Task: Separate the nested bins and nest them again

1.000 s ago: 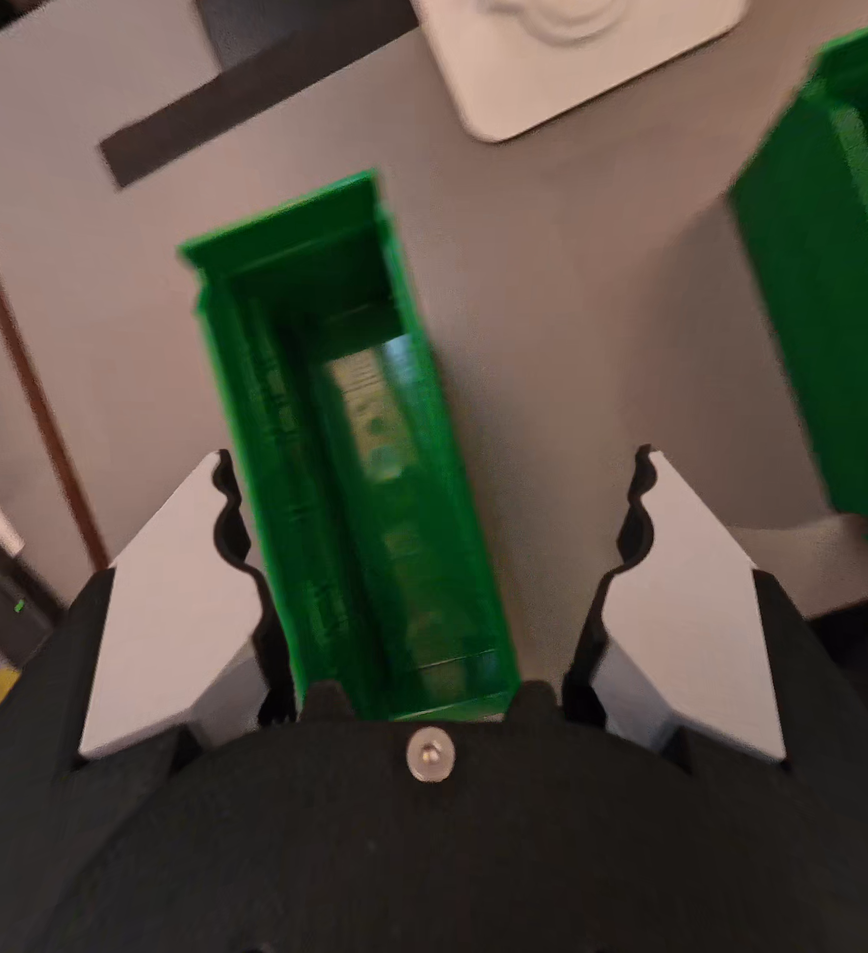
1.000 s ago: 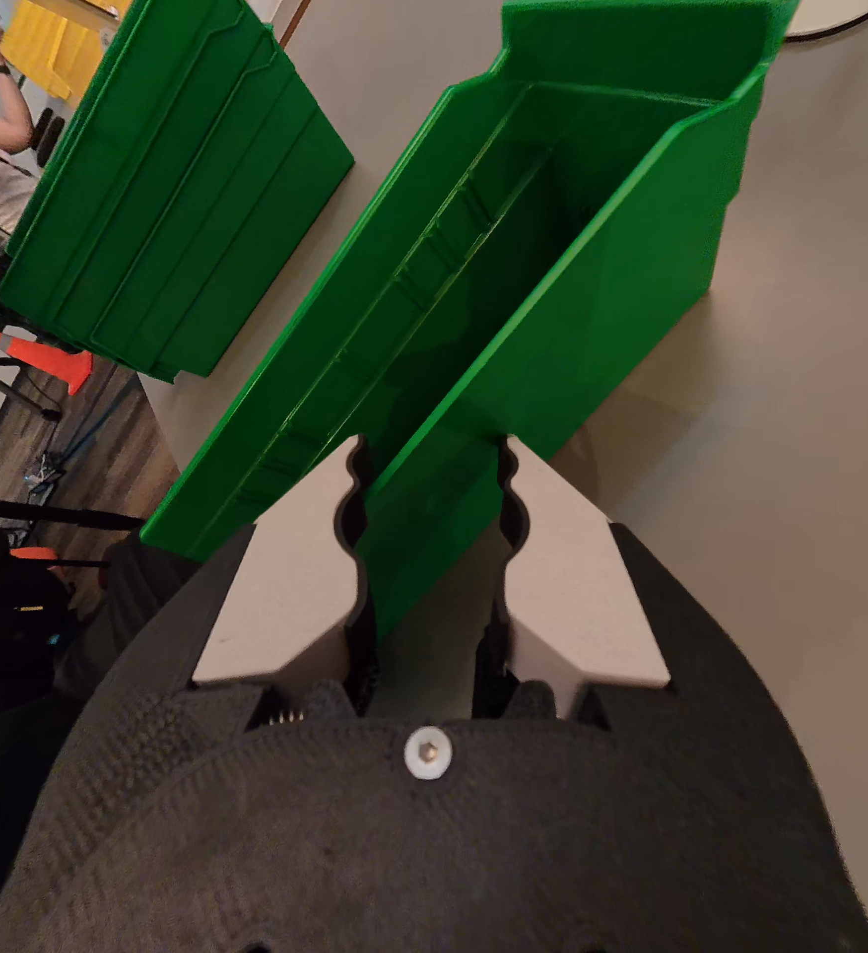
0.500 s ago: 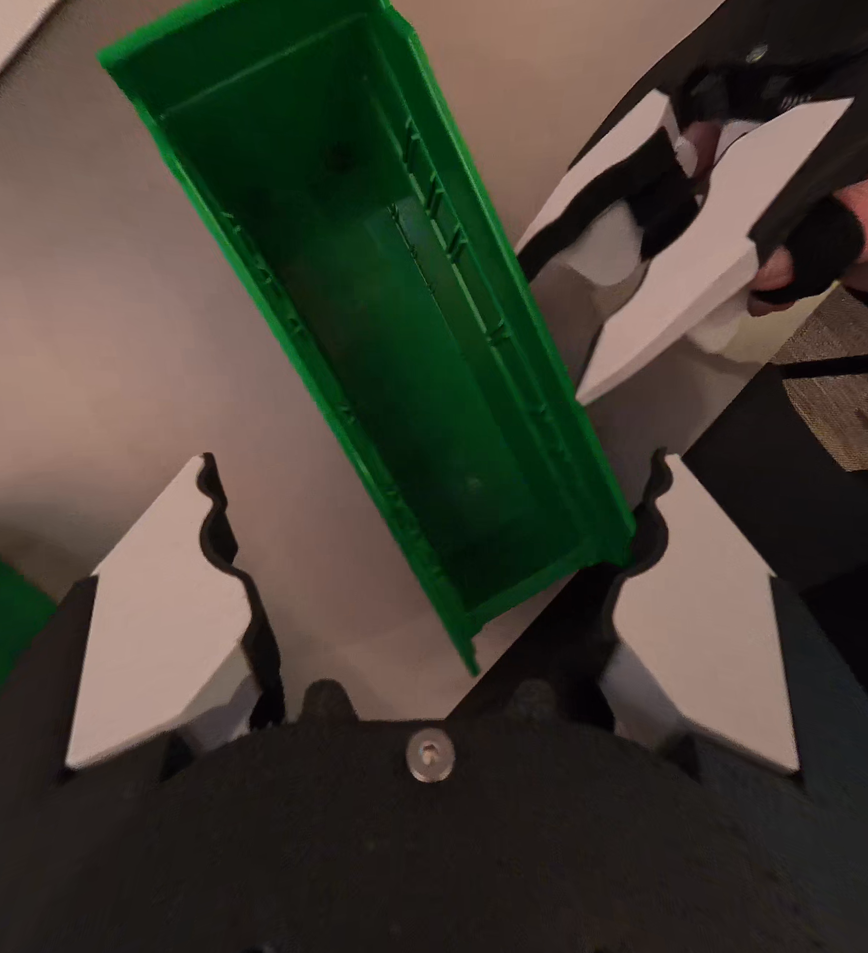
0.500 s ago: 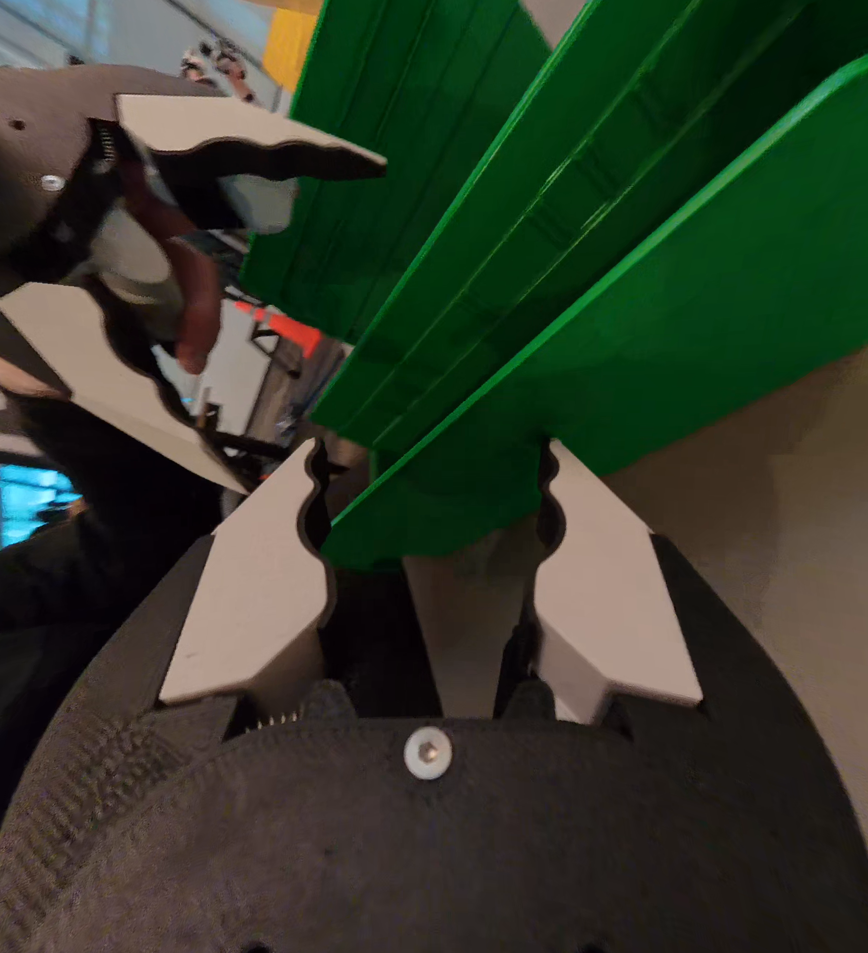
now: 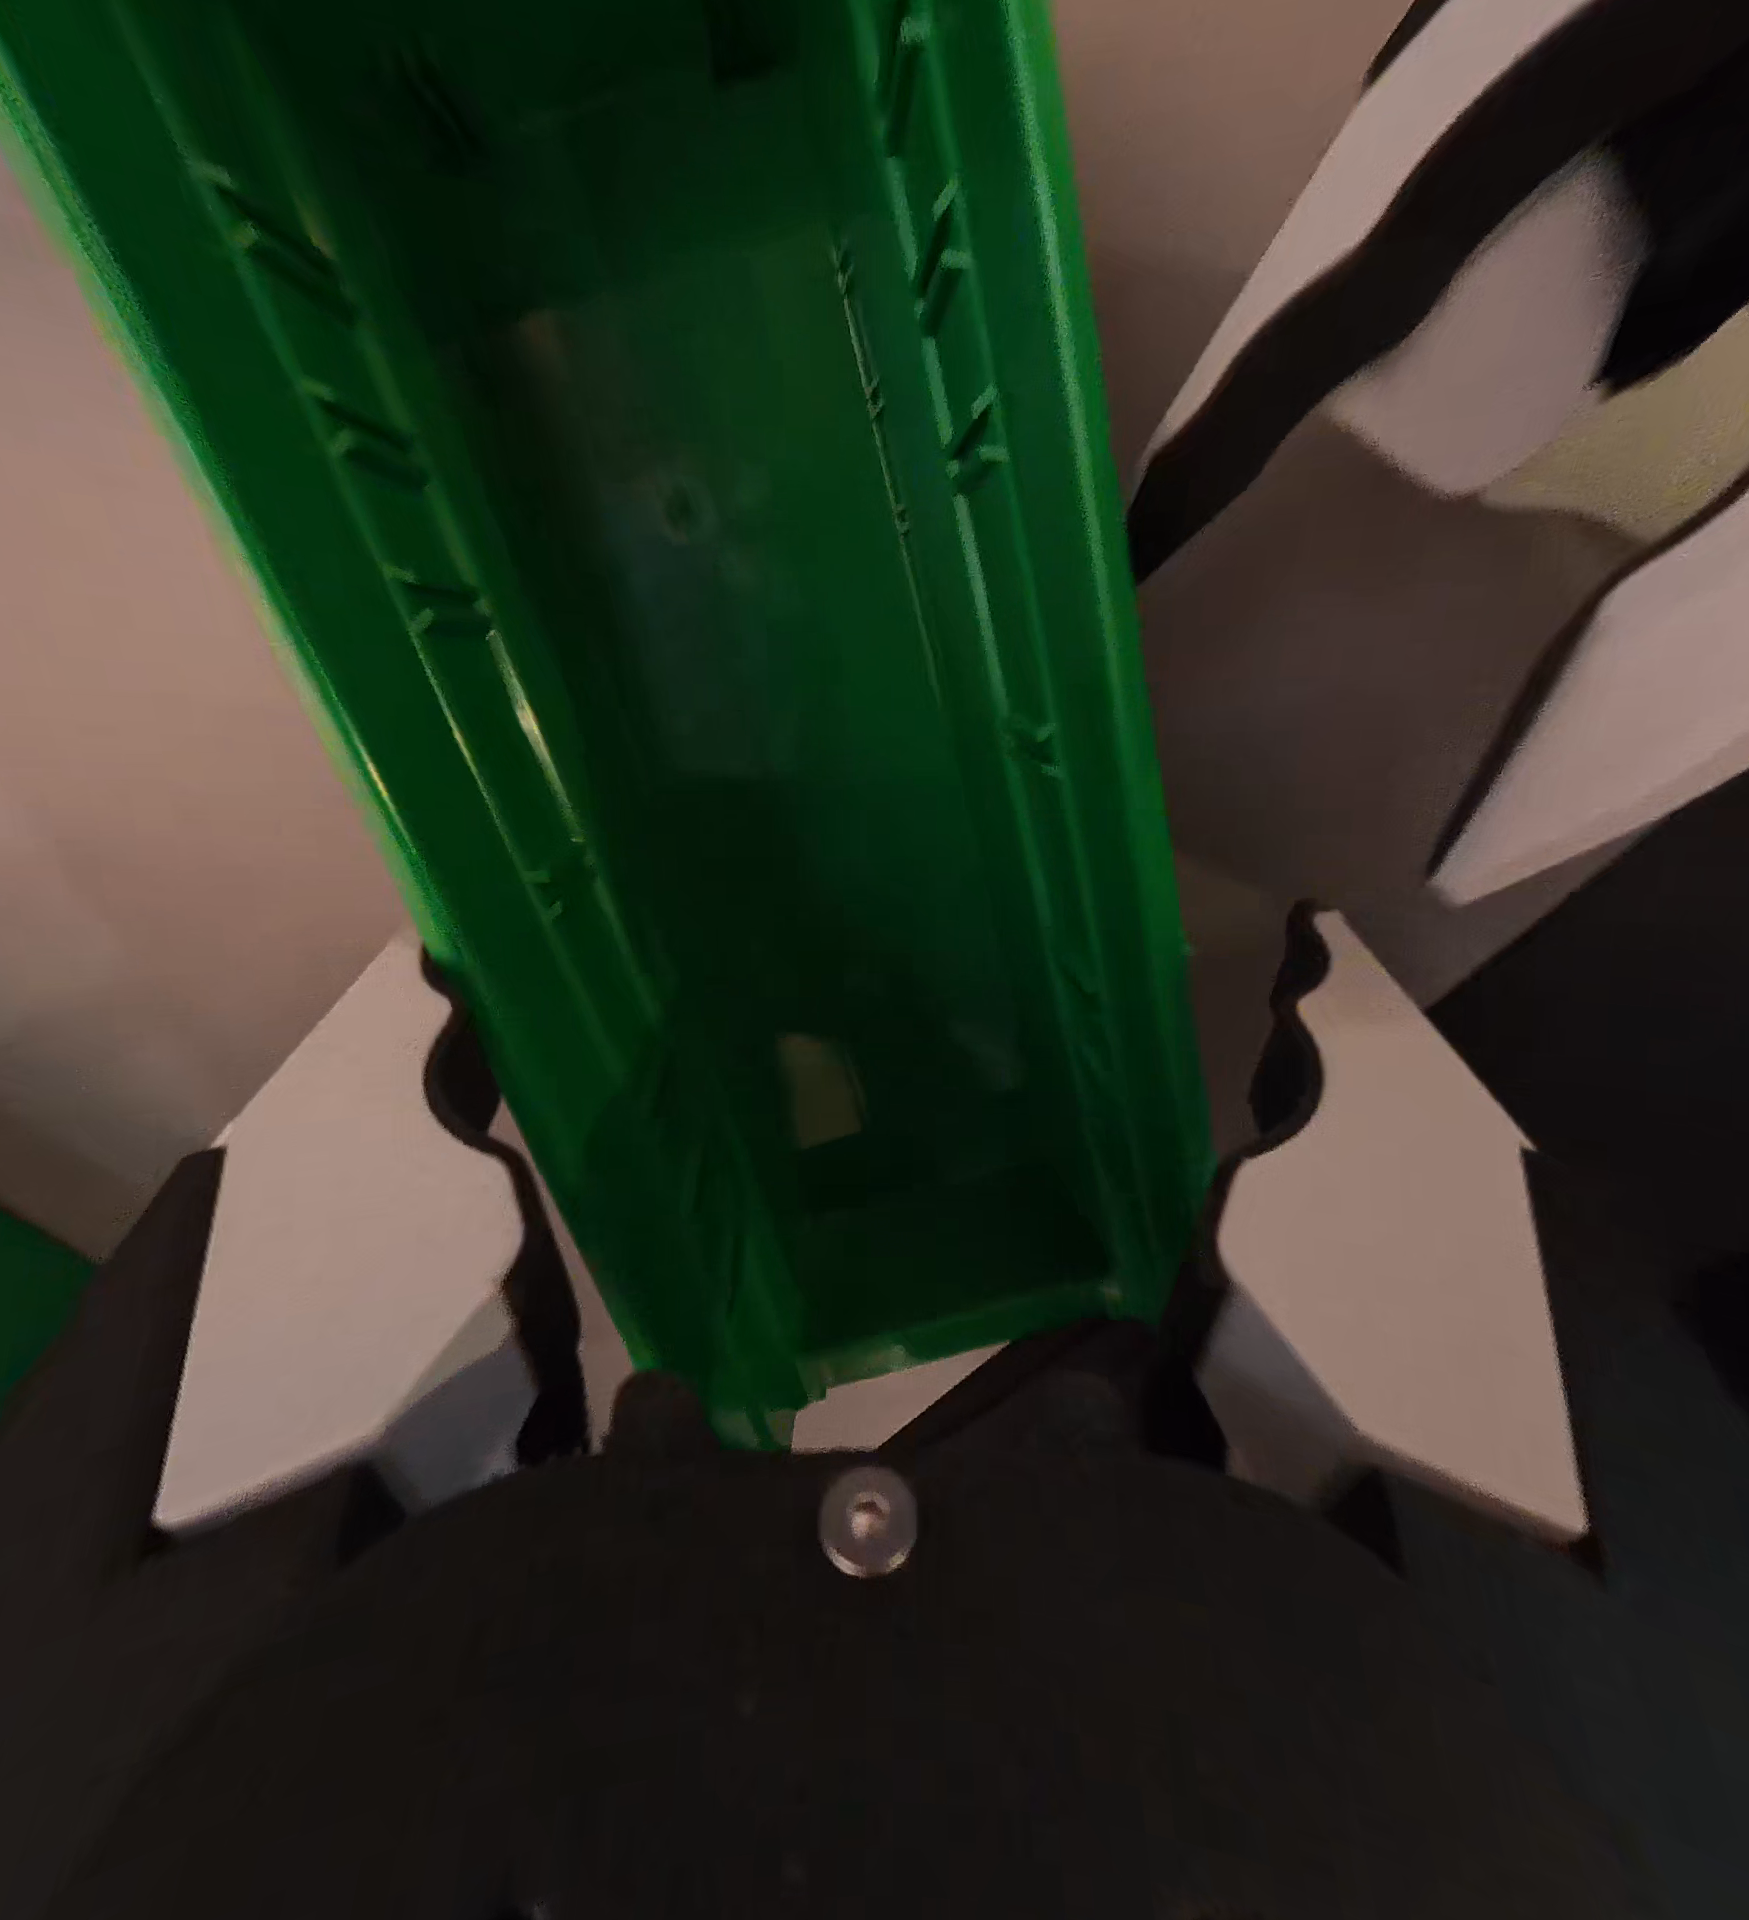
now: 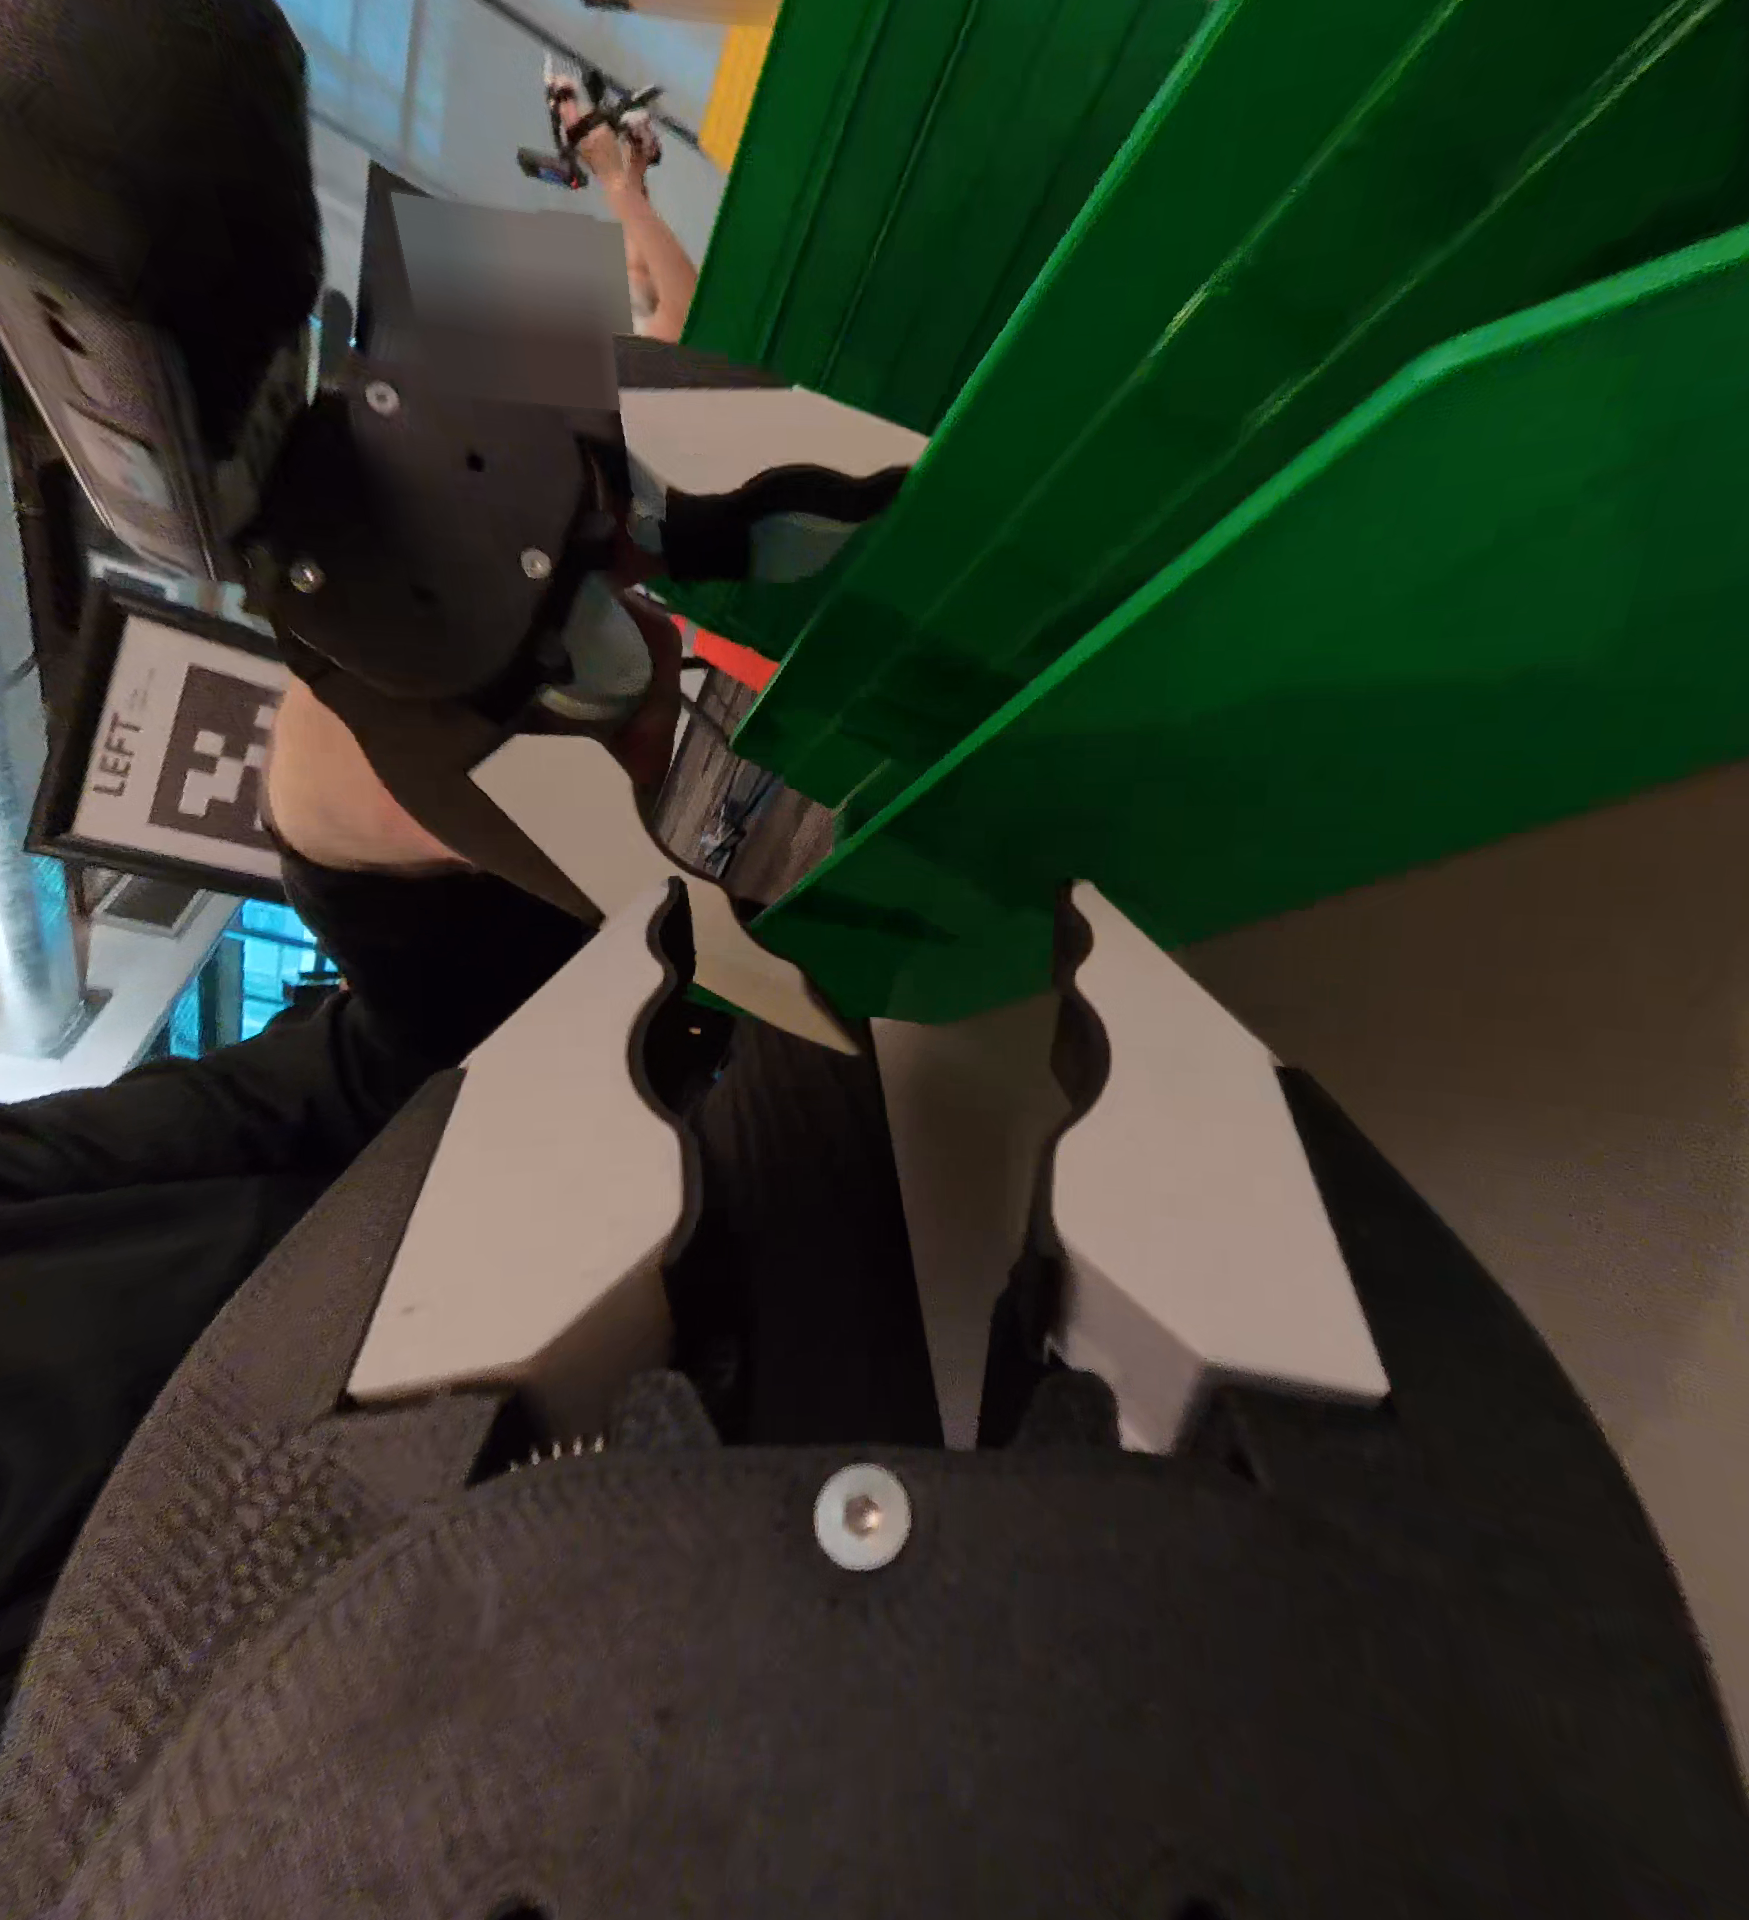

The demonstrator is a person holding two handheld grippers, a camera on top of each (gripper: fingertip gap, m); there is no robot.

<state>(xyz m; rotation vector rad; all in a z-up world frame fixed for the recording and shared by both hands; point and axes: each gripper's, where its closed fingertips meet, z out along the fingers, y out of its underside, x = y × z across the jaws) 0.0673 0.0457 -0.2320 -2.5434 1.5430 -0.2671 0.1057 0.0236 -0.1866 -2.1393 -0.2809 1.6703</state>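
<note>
Wide-spread left gripper point(image 5: 870, 1039) straddles the long green plastic bin point(image 5: 745, 623) unclamped, right gripper point(image 6: 870, 935) gapes beside its wall, so the bin may skid off the grey table point(image 6: 1576, 1039)

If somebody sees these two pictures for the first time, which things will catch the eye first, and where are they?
First comes the long green bin, running up the middle of the left wrist view with its near end between the open fingers of the left gripper. In the right wrist view, the right gripper is open just short of the bin's near corner, at the edge of the grey table. A second green bin stands farther back, top centre.
</note>
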